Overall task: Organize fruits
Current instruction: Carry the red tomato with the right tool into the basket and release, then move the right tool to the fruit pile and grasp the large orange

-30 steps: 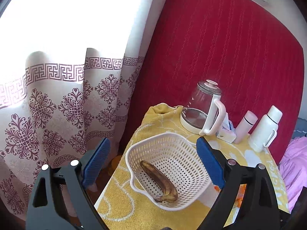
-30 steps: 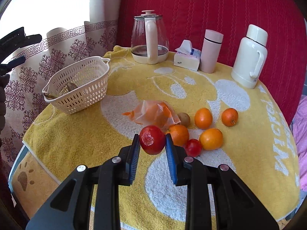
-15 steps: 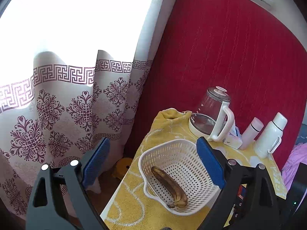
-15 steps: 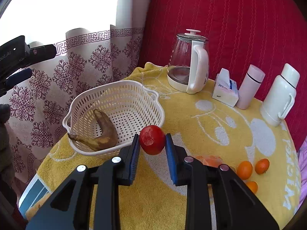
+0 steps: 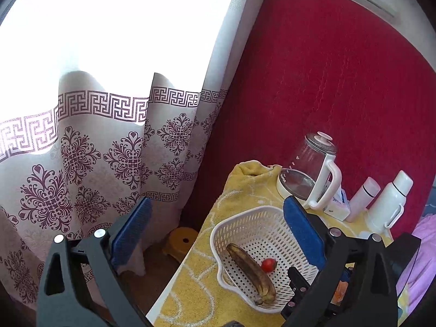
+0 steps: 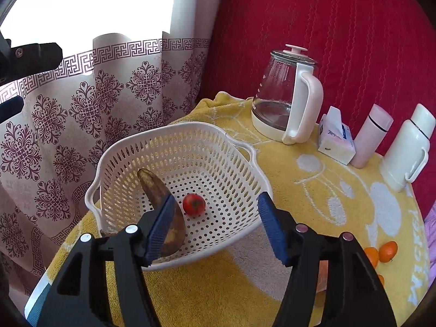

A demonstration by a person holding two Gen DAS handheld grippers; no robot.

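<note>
The right gripper [image 6: 215, 223] is held wide apart and empty above the basket [image 6: 242, 147]. Inside the basket, a tomato [image 6: 193, 204] lies beside the banana [image 6: 160, 201]. The left gripper [image 5: 215, 234], also apart, is kept left of the basket. The tomato seems soft and smooth; a gentle hold across its middle is advised.

Glass kettle [image 6: 286, 100], tissue pack [image 6: 336, 140] and two flasks [image 6: 406, 147] stand together.

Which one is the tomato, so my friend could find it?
Find the white holey basket on the yellow towel near the curtain. Two things lie inside: a long brown banana and, beside it, the tomato, small, round and red.
</note>
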